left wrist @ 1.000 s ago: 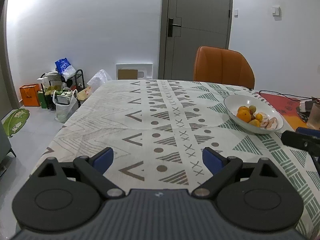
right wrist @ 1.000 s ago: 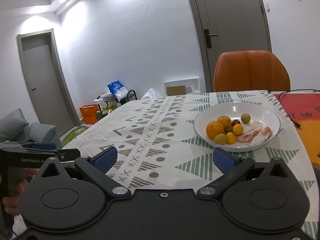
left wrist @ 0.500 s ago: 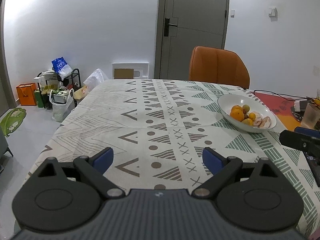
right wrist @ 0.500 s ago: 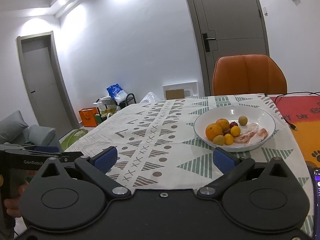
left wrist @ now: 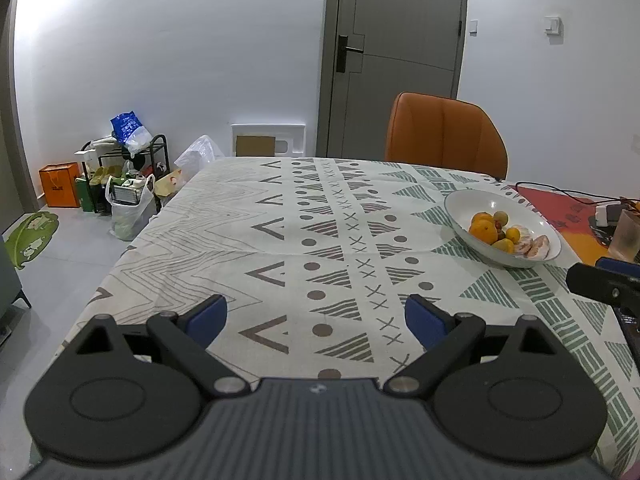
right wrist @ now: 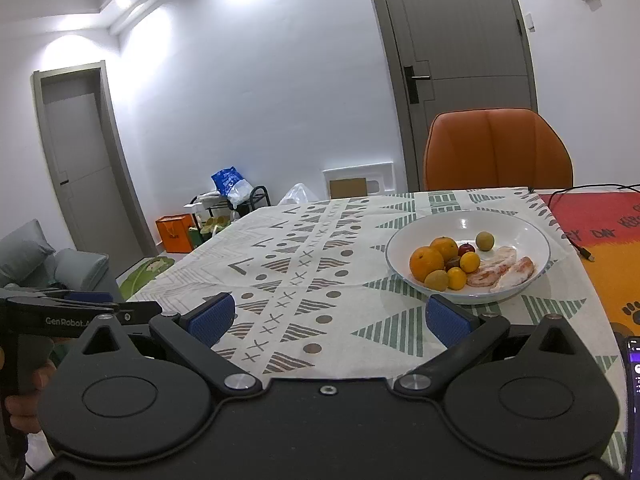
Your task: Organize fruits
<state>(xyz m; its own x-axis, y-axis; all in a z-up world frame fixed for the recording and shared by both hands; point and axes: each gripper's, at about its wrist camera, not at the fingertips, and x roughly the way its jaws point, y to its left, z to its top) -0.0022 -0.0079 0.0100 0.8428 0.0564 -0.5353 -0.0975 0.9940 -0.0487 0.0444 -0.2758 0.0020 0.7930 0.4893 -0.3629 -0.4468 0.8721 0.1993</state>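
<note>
A white bowl [right wrist: 516, 224] [left wrist: 472, 204] stands on the patterned tablecloth [left wrist: 312, 240], toward its right side. Inside lie two oranges [right wrist: 426, 263], small yellow and green fruits [right wrist: 469, 261], a dark red one [right wrist: 466, 248] and pale pink peeled segments [right wrist: 502, 270]. My right gripper [right wrist: 330, 318] is open and empty, hovering over the table's near edge just short of the bowl. My left gripper [left wrist: 316, 316] is open and empty too, over the near middle of the cloth, with the bowl far off to its right.
An orange chair [right wrist: 498, 148] stands at the table's far side before a grey door [left wrist: 394, 56]. A red-orange mat [right wrist: 600, 232] with a black cable covers the right end. A glass [left wrist: 628, 236] and a phone edge [right wrist: 634, 392] sit at right. Bags and a rack [left wrist: 124, 176] line the far wall.
Both grippers have drawn back toward the near edge and risen slightly, so the bowl looks smaller and farther. Both stay open and empty.
</note>
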